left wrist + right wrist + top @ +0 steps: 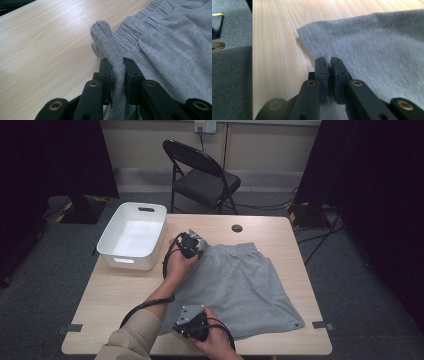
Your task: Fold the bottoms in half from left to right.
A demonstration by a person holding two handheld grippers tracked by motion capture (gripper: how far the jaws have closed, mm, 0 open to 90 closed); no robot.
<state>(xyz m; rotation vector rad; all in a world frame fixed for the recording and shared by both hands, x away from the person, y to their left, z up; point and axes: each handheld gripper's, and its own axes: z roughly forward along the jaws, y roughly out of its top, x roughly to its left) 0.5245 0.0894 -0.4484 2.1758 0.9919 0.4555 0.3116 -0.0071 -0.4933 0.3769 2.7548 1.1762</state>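
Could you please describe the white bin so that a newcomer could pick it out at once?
Start at the wooden table. At its far left corner sits the white bin, left of the grey shorts. It is the one rigid white container there, with handle slots.

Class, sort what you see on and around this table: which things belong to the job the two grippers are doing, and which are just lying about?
In the job:
- grey shorts
- left gripper, shut on the waistband corner
- right gripper, shut on the near hem corner

Just lying about:
- white tub, nothing in it
- black folding chair behind the table
- black round cap in the tabletop
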